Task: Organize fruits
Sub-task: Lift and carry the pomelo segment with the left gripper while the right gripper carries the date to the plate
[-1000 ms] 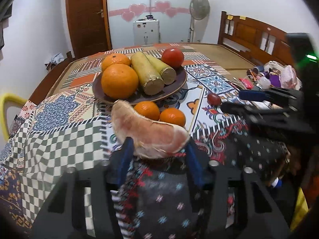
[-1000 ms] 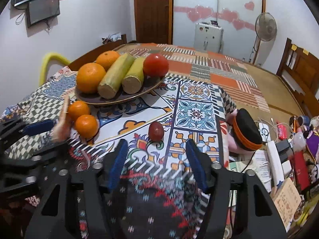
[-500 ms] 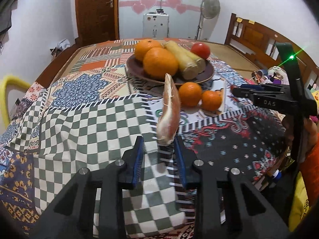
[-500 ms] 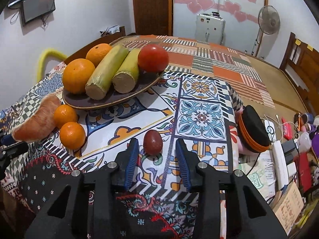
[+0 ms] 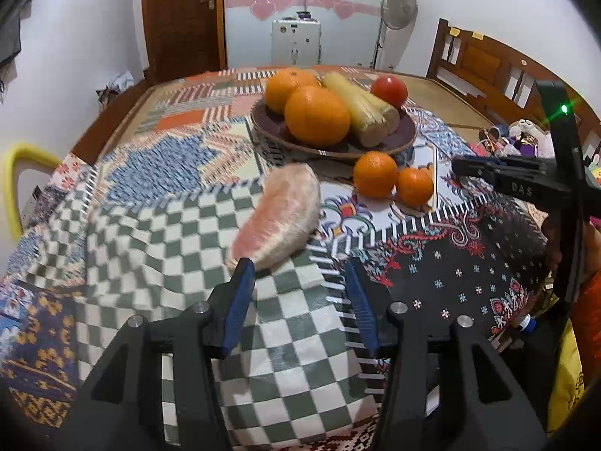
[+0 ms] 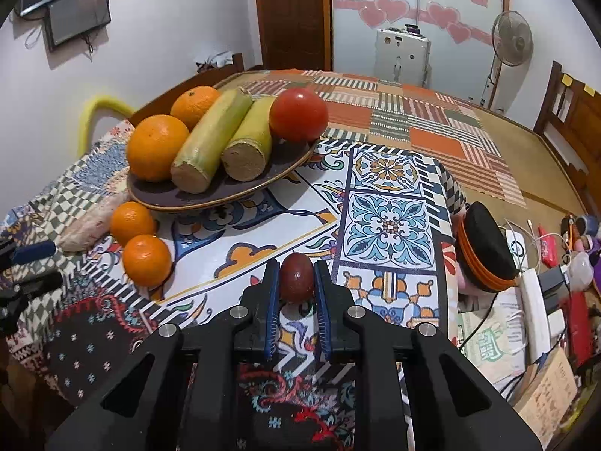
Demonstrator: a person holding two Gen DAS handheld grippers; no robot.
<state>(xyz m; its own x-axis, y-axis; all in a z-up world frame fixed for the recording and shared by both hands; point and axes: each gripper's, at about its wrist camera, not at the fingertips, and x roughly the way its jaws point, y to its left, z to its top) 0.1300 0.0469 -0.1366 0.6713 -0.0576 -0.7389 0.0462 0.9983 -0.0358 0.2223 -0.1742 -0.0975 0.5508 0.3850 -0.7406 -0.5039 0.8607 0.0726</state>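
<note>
Ahead of the left tool, now spread wide, the pink fruit wedge it was pinching lies released on the checkered cloth near the plate; "DAS" shows on the other tool's arm. From the right wrist, the right tool has closed around the small dark fruit, so this looks ready to lift toward the plate.
</note>
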